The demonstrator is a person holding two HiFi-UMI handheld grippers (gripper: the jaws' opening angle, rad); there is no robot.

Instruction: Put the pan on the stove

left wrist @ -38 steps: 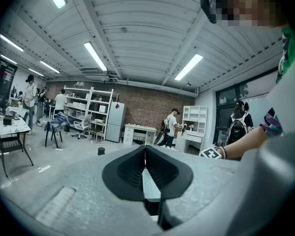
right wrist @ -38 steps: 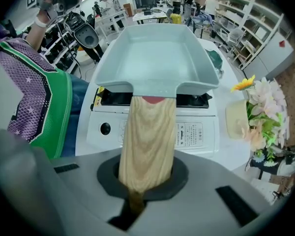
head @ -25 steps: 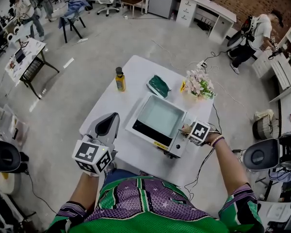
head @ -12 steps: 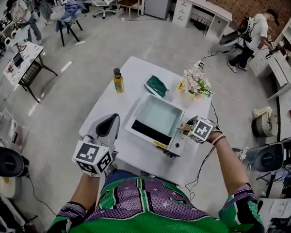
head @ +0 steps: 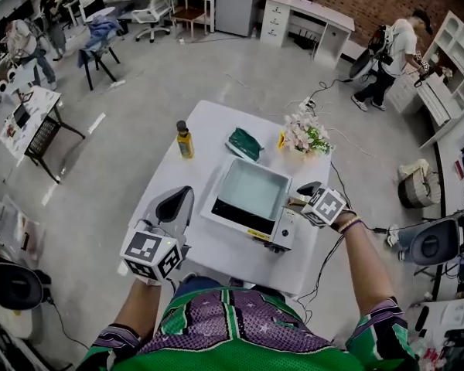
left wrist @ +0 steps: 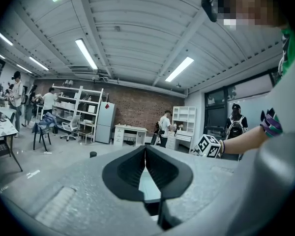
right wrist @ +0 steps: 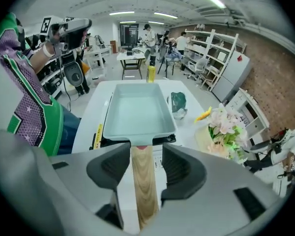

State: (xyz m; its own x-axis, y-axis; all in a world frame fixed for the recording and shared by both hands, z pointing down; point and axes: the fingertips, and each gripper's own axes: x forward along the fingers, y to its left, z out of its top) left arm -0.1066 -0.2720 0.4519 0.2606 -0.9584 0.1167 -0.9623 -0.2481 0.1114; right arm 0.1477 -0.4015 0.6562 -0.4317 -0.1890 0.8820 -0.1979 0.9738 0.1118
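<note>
Between the jaws of the right tool (right wrist: 146, 156) runs the wooden handle (right wrist: 143, 191) of the pan (right wrist: 137, 112). These jaws have just been opening and now stand wide apart. The handle lies loose between them, close along one jaw, with a clear gap at the other. This tool tilts steeply down over the near right part of the surface (head: 209, 130). At the near left edge the left tool (head: 174, 205) has its jaws together, with nothing between them. It points about level, well apart from the pan. Just beyond the right tool, the pale green, rectangular pan sits flat on the stove (head: 233, 206), its handle reaching back toward the person. The stove stands at the middle of the surface. Farther off stand a yellow bottle (head: 185, 140), a green bundle (head: 244, 143) and flowers (head: 305, 136), all apart from the stove.
</note>
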